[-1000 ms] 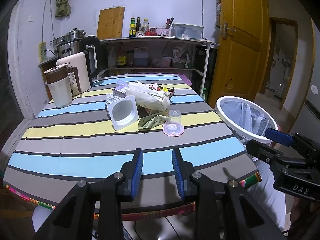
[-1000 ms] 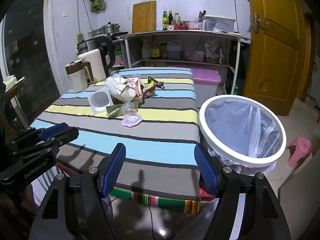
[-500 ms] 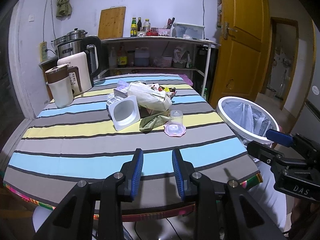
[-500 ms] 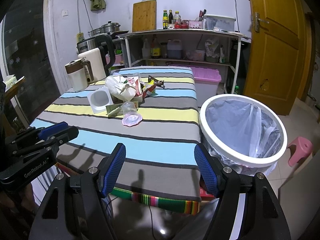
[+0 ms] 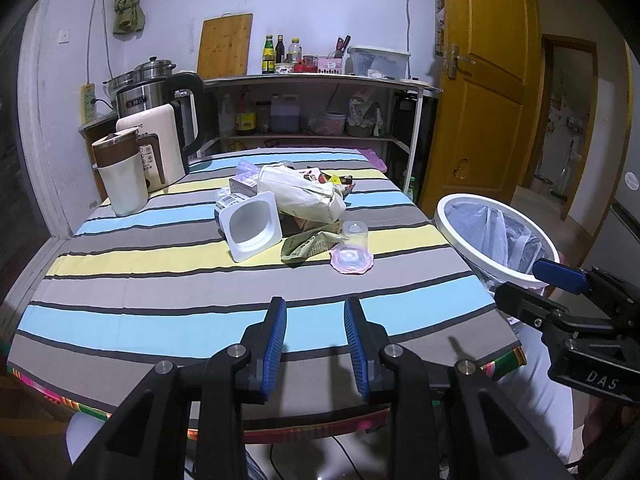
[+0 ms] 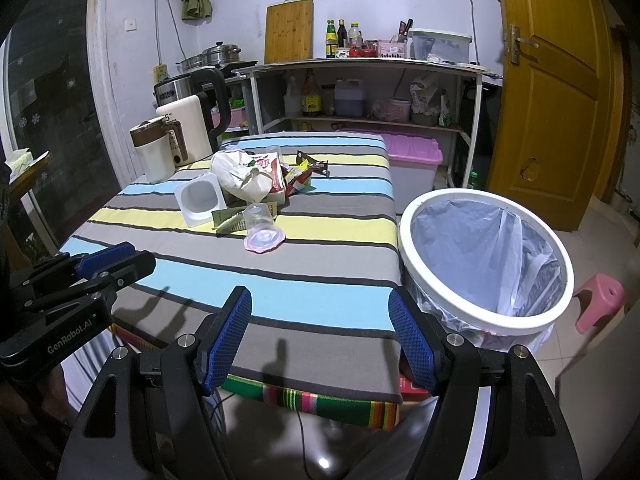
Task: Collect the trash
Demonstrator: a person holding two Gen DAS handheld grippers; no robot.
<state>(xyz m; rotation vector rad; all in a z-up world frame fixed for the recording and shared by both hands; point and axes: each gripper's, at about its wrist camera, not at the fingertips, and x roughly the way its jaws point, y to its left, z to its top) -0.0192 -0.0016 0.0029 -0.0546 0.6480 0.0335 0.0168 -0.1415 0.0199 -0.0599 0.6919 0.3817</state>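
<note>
A: Starting far left, at nine o'clock on the striped bench (image 5: 168,280): white mug with a brown lid (image 5: 120,176), cream kettle (image 5: 154,142) right behind it.

B: Moving to centre, twelve o'clock from the left tongs (image 5: 315,332): trash heaped together. White plastic tub (image 5: 251,226) lying on its side, mouth facing the camera. Crumpled white paper bag (image 5: 300,196) just behind it, at one o'clock.

A: Green wrapper (image 5: 306,245) flat in front of the bag. Touching its right end, clear cup (image 5: 352,242) upside down on a pink lid.

B: And the tongs?

A: Left tongs part open, nothing between the blue pads, hovering above the near edge of the bench. Well apart from the trash.

B: Right tongs (image 6: 320,336) spread wide, empty too, over the near right corner of the bench.

A: Further right, at three o'clock off the bench: white-rimmed bin (image 6: 486,264) on the floor, lined with a clear bag. Just beside the bench edge.

B: Pink stool (image 6: 600,298) past the bin, far right.
</note>
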